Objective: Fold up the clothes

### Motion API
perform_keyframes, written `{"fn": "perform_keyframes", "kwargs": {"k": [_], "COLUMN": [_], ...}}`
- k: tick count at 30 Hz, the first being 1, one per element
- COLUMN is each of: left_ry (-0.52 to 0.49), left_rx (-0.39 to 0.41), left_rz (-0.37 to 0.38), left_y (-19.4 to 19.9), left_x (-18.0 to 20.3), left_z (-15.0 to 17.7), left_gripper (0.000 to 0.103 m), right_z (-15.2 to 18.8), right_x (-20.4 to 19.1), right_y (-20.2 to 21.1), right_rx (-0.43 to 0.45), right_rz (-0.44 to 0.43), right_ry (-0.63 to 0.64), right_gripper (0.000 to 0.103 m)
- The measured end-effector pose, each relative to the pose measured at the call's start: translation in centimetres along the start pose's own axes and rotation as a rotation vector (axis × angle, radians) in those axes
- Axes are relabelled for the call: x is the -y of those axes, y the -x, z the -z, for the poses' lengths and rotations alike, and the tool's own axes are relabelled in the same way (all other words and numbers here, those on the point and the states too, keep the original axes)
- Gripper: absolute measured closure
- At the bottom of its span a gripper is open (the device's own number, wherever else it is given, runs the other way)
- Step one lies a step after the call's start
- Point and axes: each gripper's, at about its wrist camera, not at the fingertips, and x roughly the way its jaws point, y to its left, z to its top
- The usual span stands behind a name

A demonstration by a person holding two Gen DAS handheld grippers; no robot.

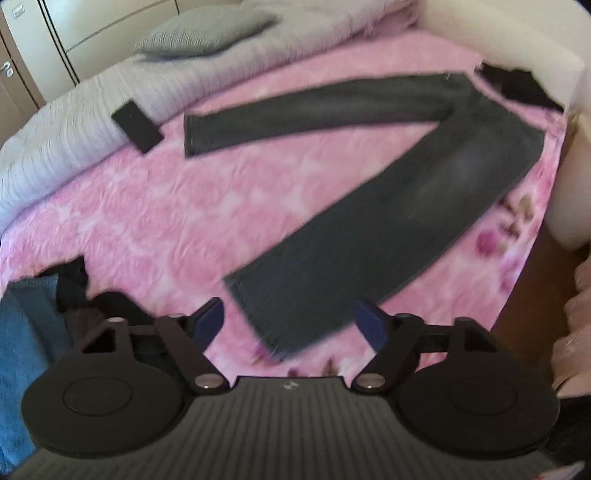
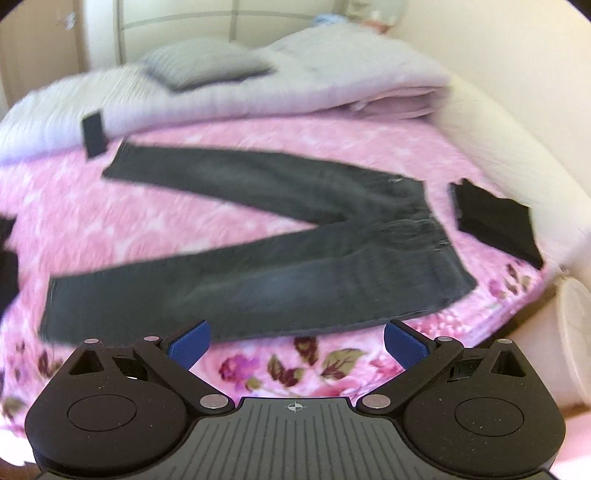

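Grey pillow (image 1: 207, 31) — pink floral bedspread (image 1: 147, 206)

A home bedroom is showing here: a bed under a pink floral bedspread (image 1: 147, 206) is filling the frame, with a folded pale blanket (image 2: 332, 70) and grey pillow (image 1: 207, 31) lying at the top and wardrobe doors (image 1: 92, 22) standing upper left.

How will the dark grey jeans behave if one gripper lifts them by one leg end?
The dark grey jeans lie flat with legs spread in a V on the pink bedspread, so they are probably floppy and will drape. The denim looks thick, so likely rather heavy; the other leg may drag.
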Motion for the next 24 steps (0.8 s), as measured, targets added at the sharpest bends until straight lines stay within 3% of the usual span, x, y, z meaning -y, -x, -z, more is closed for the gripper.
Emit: {"fn": "perform_keyframes", "kwargs": {"k": [8, 24], "left_ry": [-0.092, -0.147], "left_rx": [0.092, 0.092], "left_rz": [-0.015, -0.058], "left_y": [2.5, 2.4], "left_x": [1.6, 2.7], "left_z": [-3.8, -4.4], "left_gripper": [0.015, 0.015], "right_z": [-0.7, -0.5], "right_x": [2.3, 4.0], "right_y": [3.1, 2.5], "right_rx": [0.001, -0.011], "right_rz": [0.079, 0.067], "right_ry": [-0.097, -0.147], "right_gripper": [0.000, 0.000]}}
